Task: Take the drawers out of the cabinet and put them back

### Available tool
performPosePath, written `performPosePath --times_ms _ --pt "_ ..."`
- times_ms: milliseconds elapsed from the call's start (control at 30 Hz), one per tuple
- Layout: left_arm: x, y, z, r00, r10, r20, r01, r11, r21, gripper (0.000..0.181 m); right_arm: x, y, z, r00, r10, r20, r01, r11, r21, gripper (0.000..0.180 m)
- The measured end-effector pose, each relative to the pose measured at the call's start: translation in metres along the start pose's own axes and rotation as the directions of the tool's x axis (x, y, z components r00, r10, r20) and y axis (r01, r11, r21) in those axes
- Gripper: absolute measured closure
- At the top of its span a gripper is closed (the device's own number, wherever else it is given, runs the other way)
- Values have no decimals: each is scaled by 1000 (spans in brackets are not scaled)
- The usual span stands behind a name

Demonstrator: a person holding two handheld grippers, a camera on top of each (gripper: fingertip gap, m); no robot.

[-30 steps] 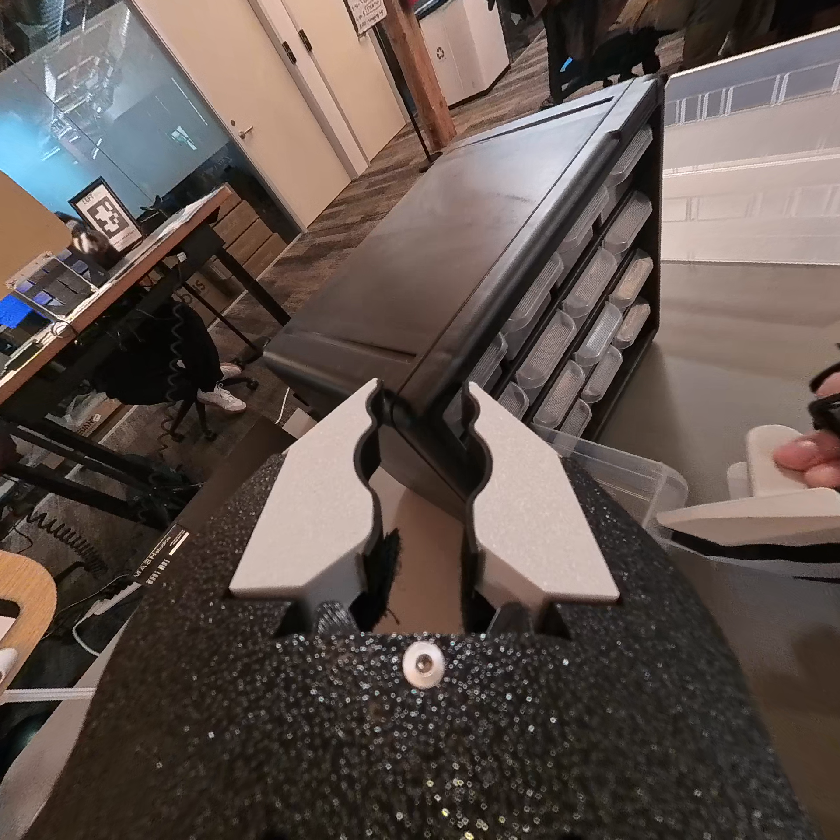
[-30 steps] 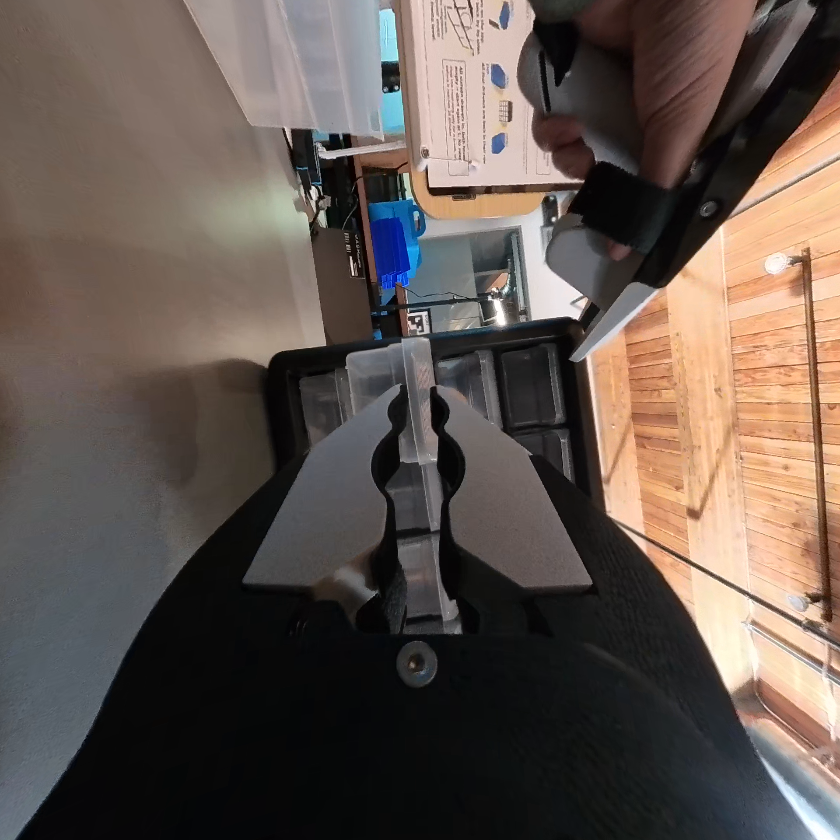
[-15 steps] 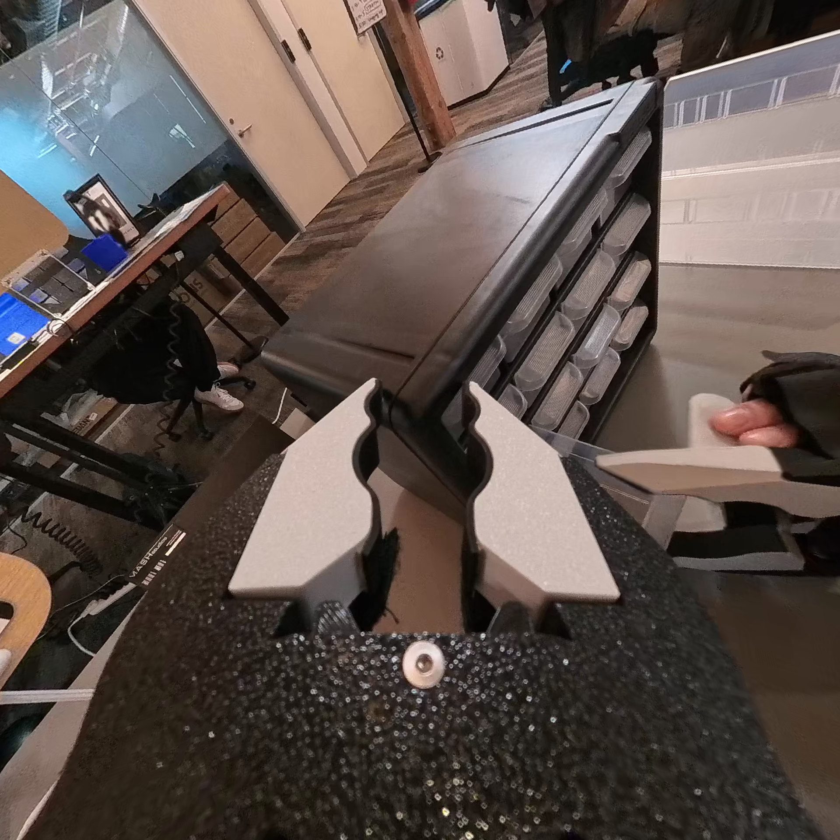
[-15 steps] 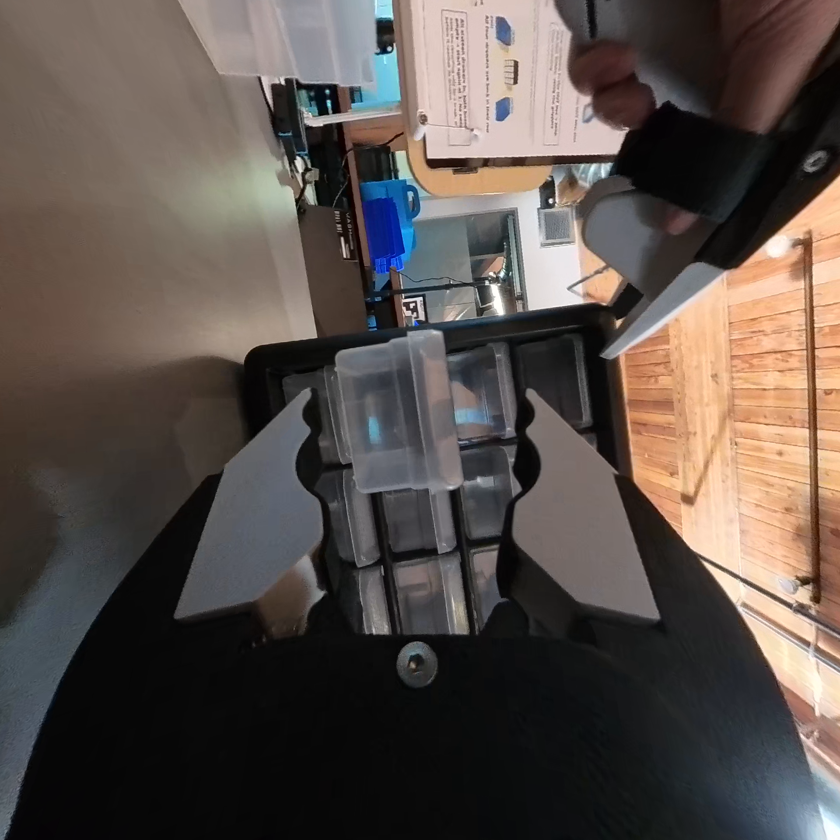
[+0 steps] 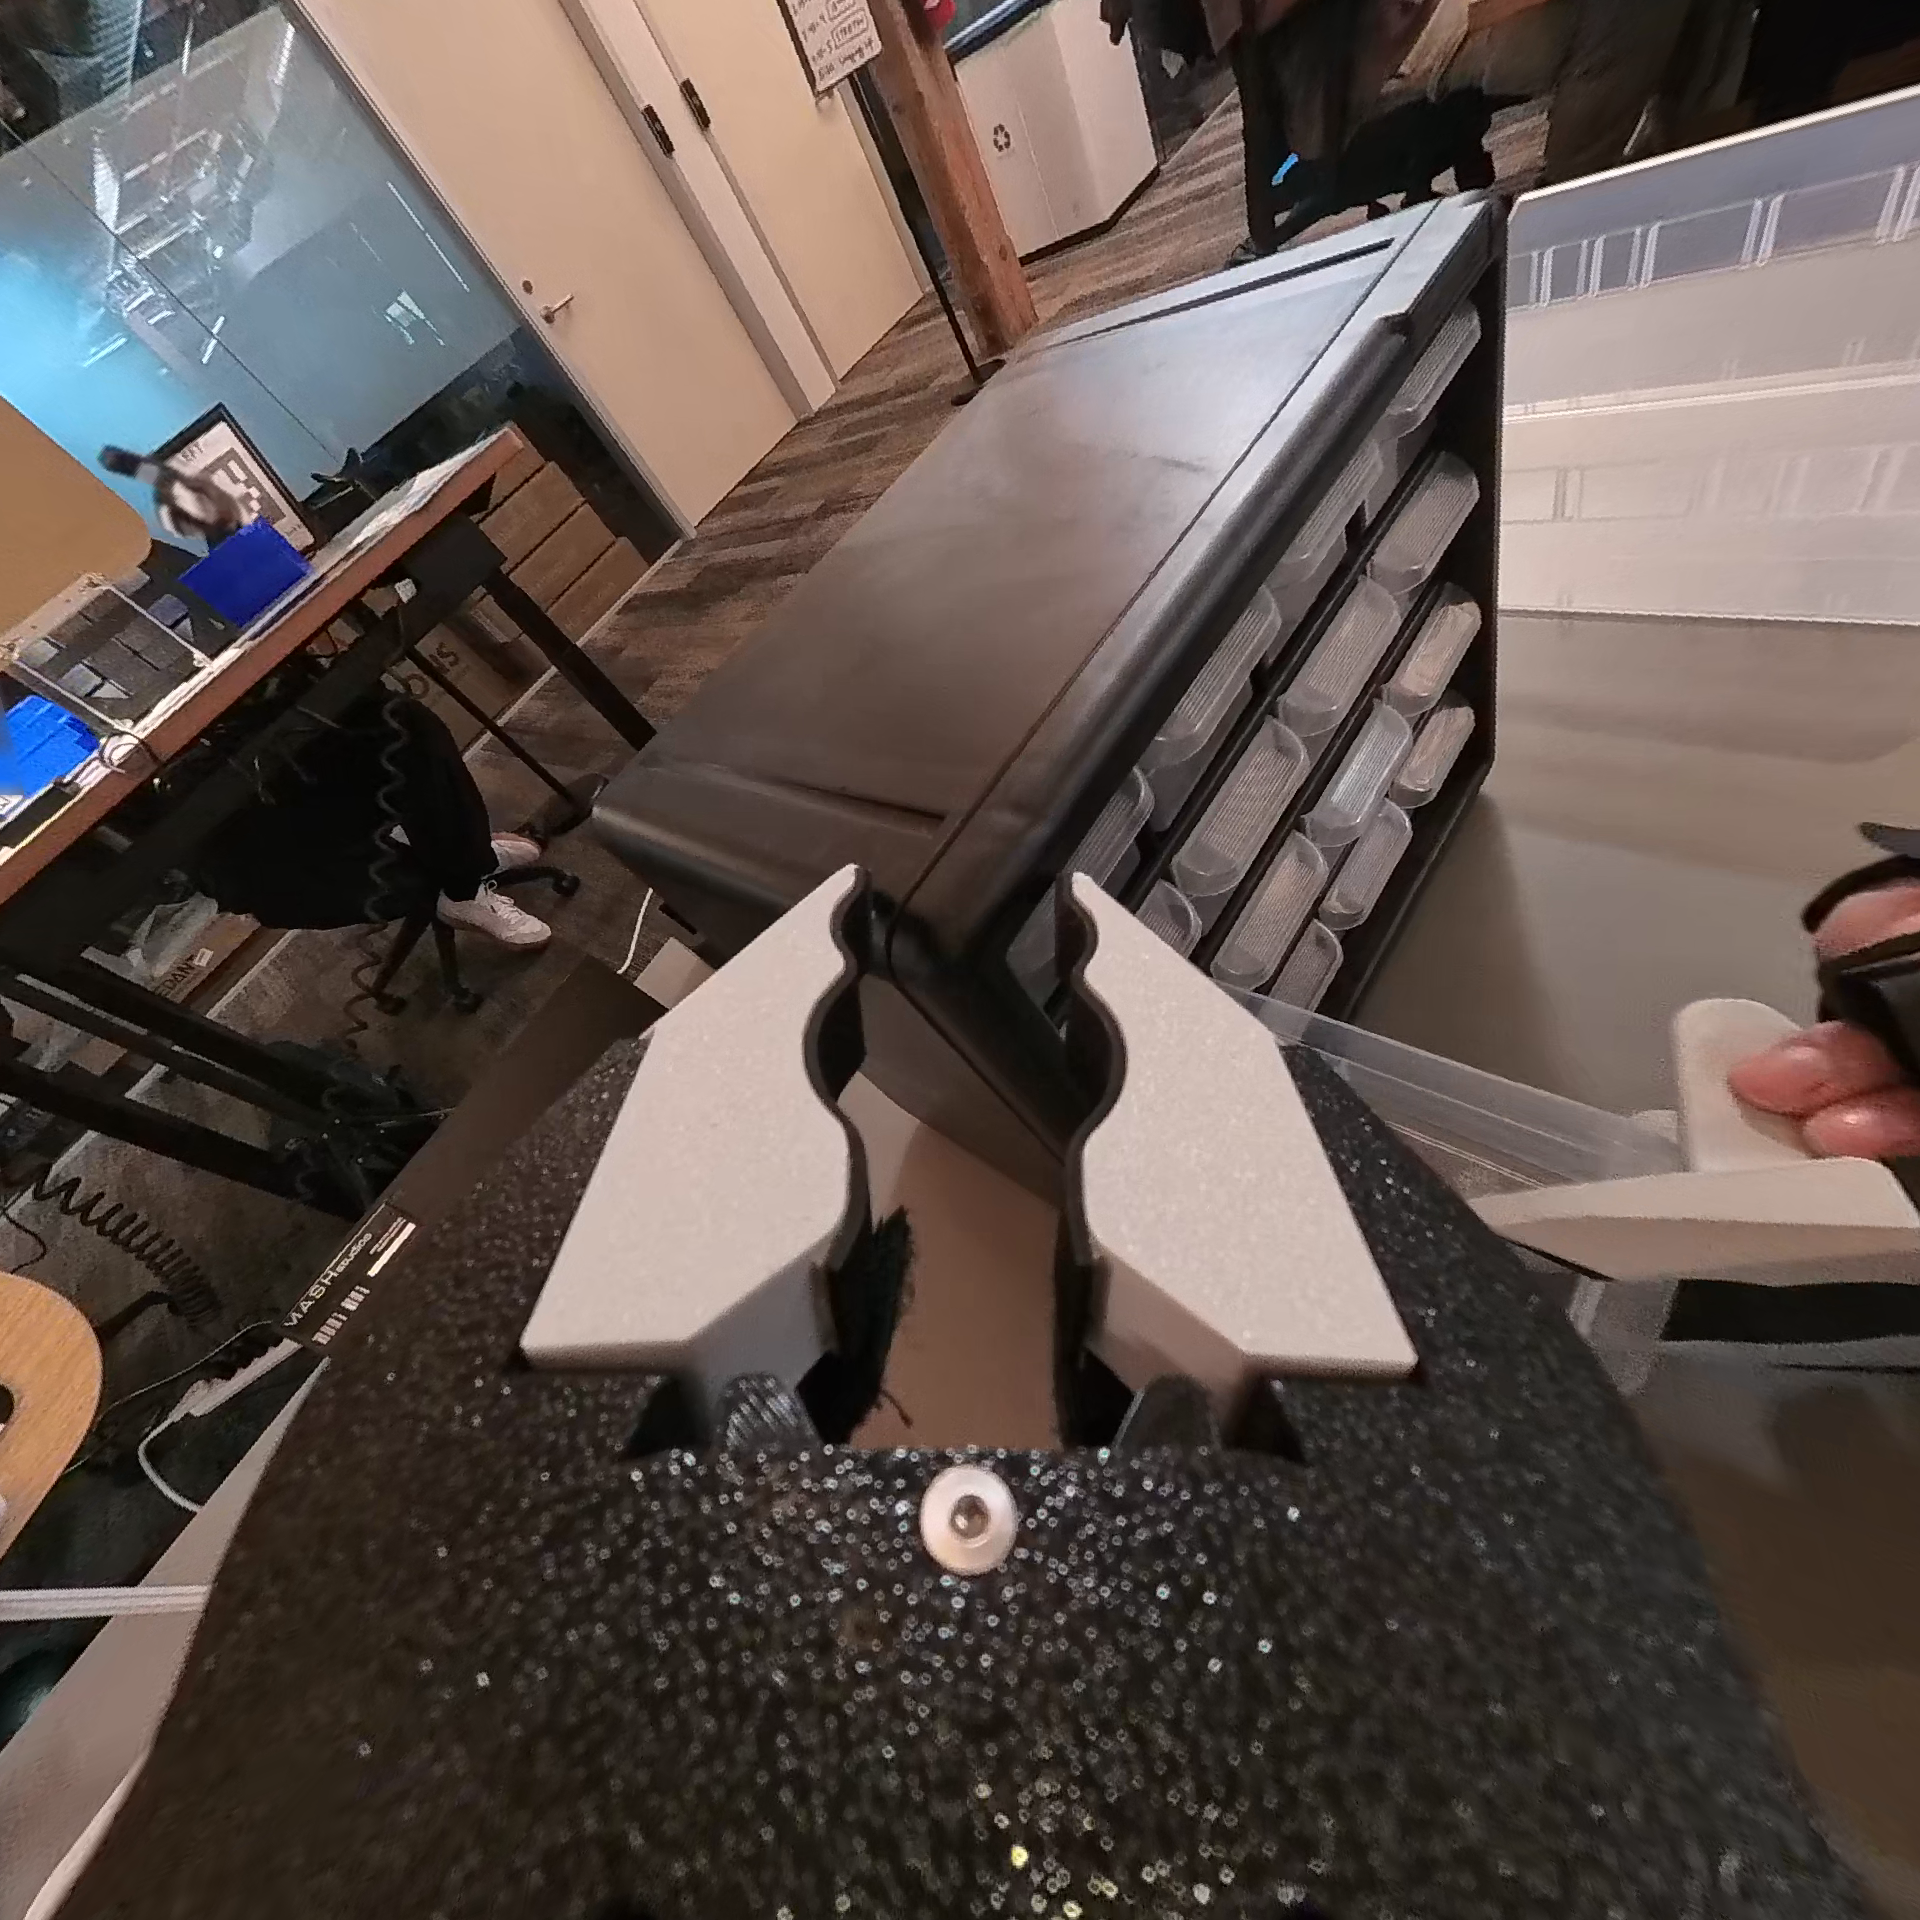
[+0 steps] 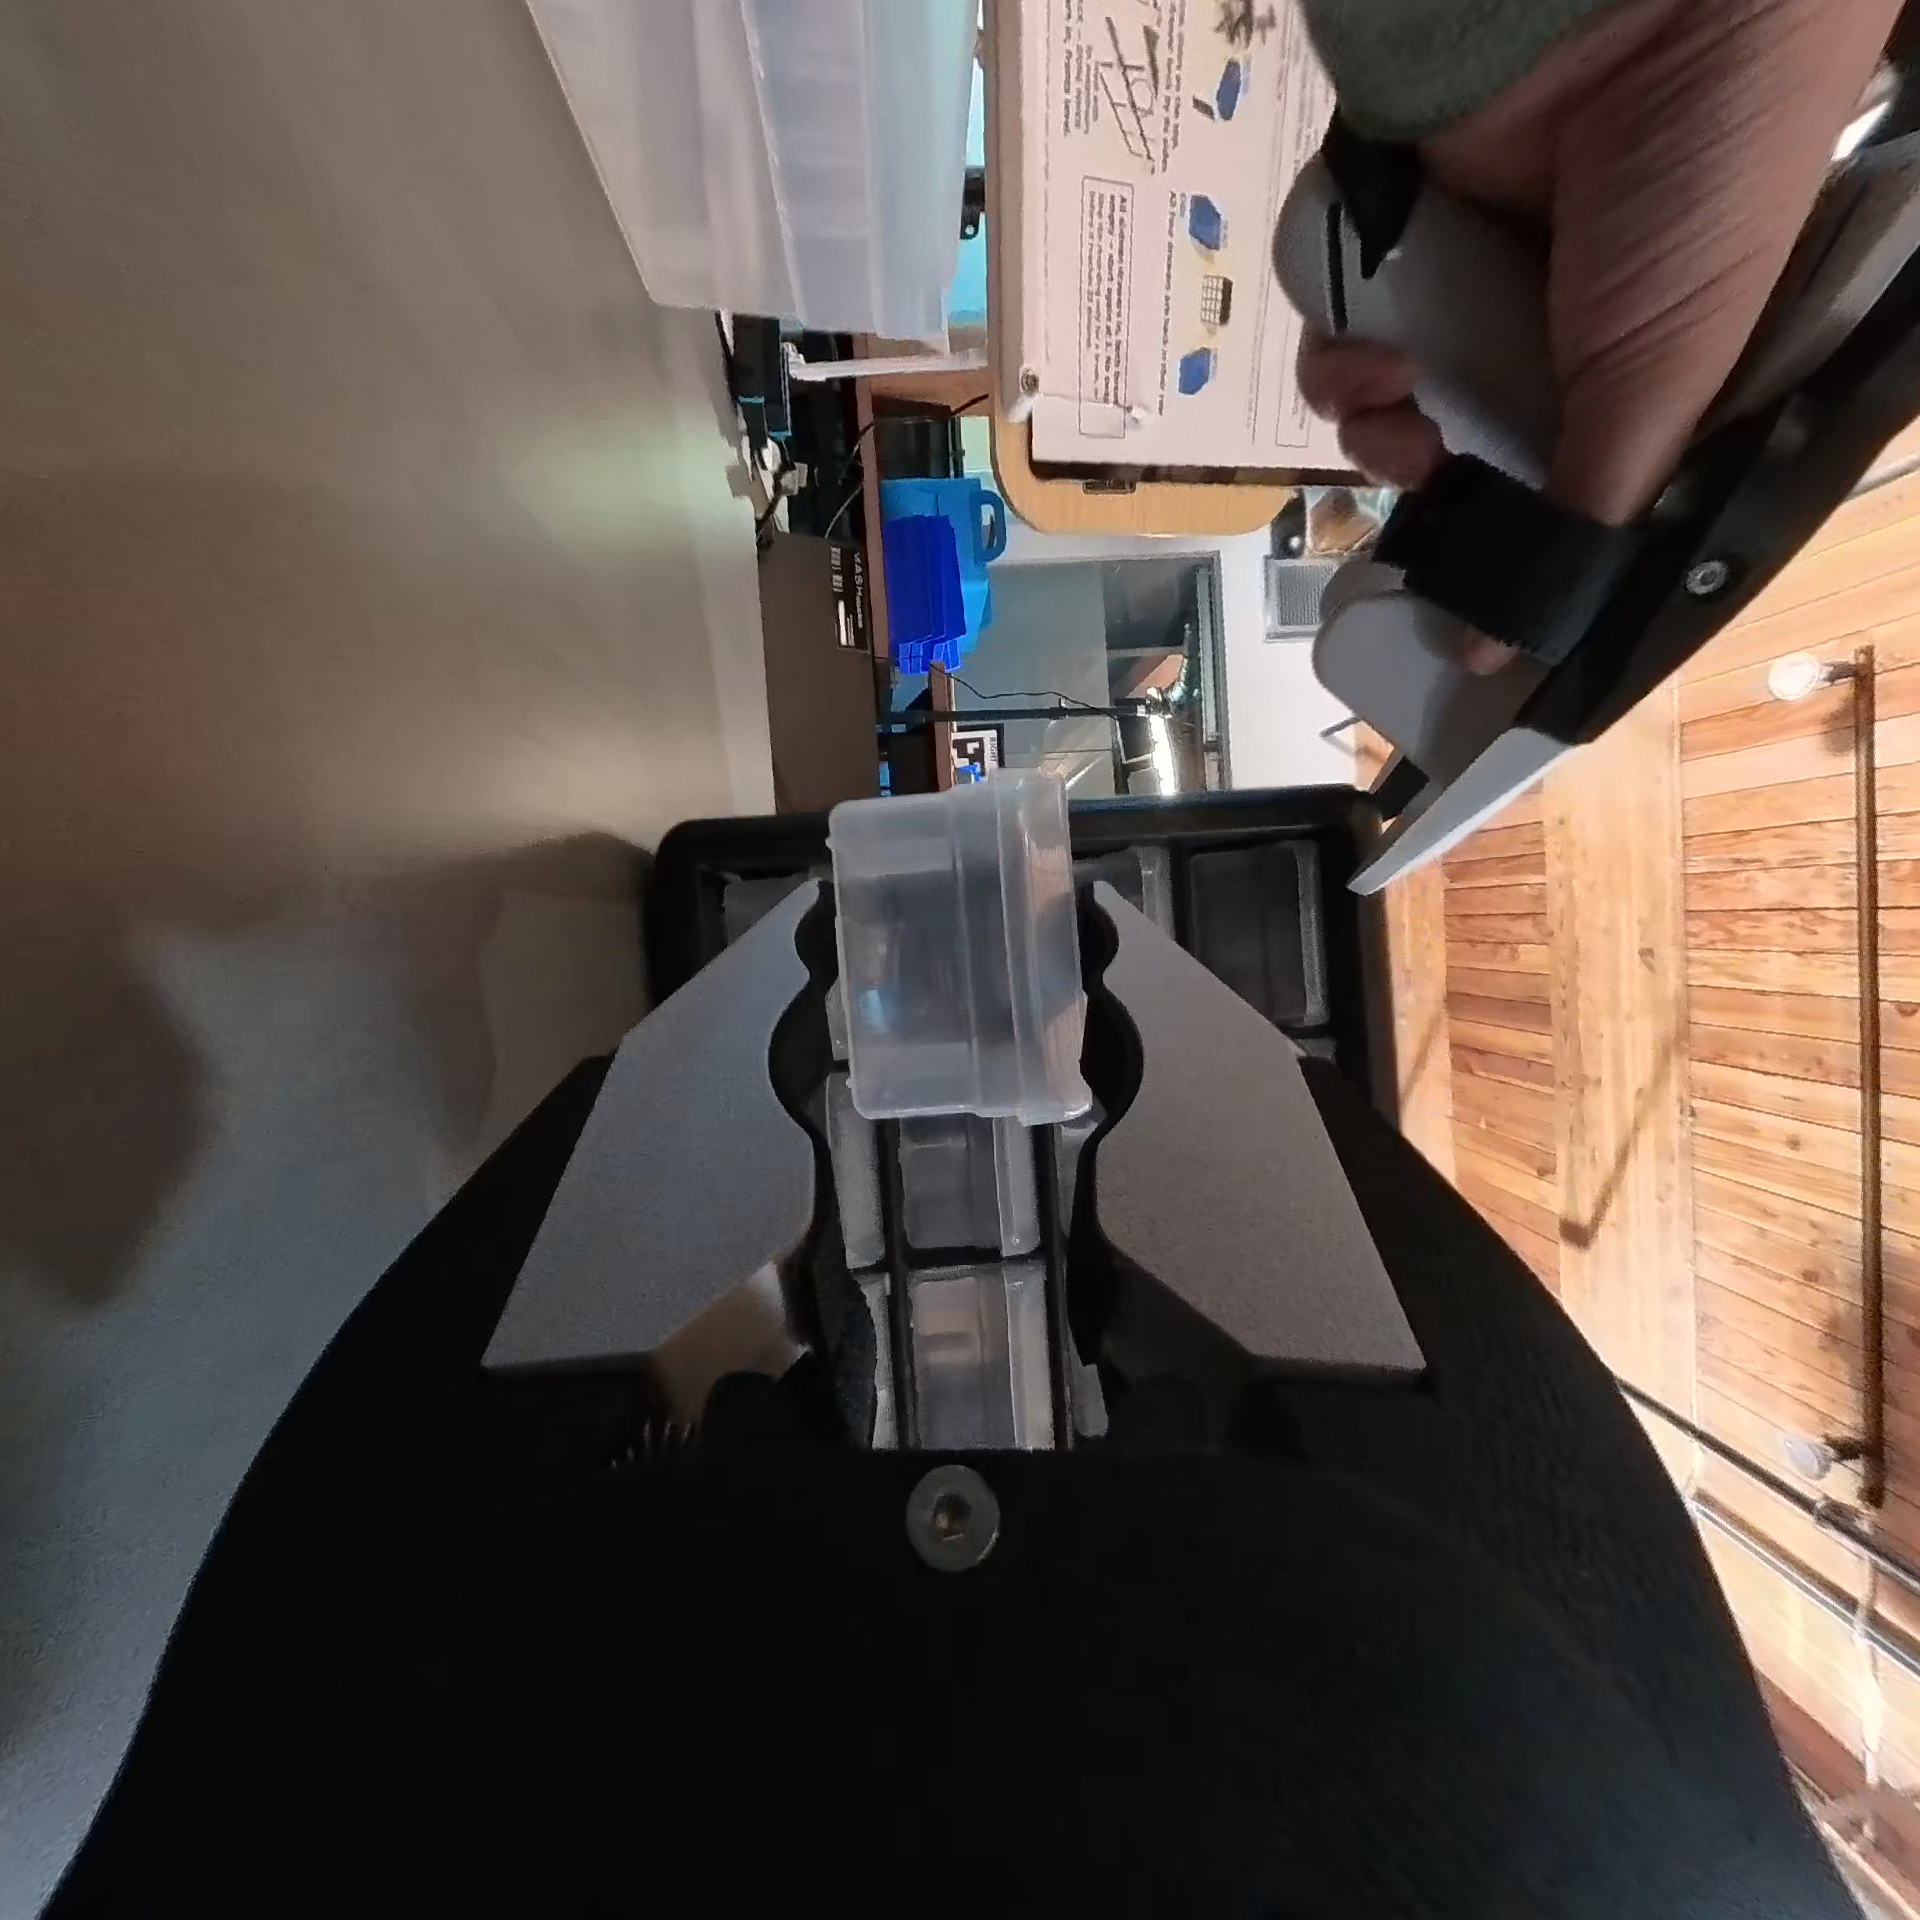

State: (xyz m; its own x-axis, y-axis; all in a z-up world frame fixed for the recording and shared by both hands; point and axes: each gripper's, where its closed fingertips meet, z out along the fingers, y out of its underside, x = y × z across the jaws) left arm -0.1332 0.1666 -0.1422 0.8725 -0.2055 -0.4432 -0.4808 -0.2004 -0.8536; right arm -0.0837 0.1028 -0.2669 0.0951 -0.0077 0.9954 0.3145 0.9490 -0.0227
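The black cabinet [image 5: 1039,582] of small clear drawers stands on the table; it also shows in the right wrist view [image 6: 1340,935]. My left gripper [image 5: 964,935] is shut on the cabinet's top front corner edge. One clear drawer [image 6: 956,956] sticks out of the cabinet front. My right gripper [image 6: 956,914] is closed on the sides of this drawer's front end. In the left wrist view the drawer [image 5: 1455,1091] shows pulled out at the near end of the cabinet, with a right gripper finger [image 5: 1683,1231] beside it.
Translucent storage bins [image 6: 810,156] stand on the table [image 6: 364,623] beyond the cabinet, also in the left wrist view [image 5: 1714,364]. A board with a printed sheet [image 6: 1143,260] is behind. A desk and chair [image 5: 343,790] stand on the floor to the left.
My right gripper let go of the drawer's handle, opened wide, then closed around the drawer's sides. The drawer stands farther out. My left gripper stayed clamped on the cabinet.
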Motion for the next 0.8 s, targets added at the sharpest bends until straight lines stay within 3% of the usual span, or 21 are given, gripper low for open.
performPosePath --times_ms 200,400,567,800 --pt "0 0 0 1000 0 1 0 1000 1 149 -1 -14 -18 1000 -10 11 9 1000 18 135" --pt "0 0 -1 1000 -2 -4 2 1000 10 149 -2 0 -30 998 42 41 -39 996 -75 136" --pt "5 -2 -5 999 -15 -38 17 999 33 151 -3 0 -35 998 22 52 -19 998 -59 135" --pt "5 -3 -2 999 -15 -41 17 999 29 148 14 -10 -33 972 210 108 -203 976 -80 135"
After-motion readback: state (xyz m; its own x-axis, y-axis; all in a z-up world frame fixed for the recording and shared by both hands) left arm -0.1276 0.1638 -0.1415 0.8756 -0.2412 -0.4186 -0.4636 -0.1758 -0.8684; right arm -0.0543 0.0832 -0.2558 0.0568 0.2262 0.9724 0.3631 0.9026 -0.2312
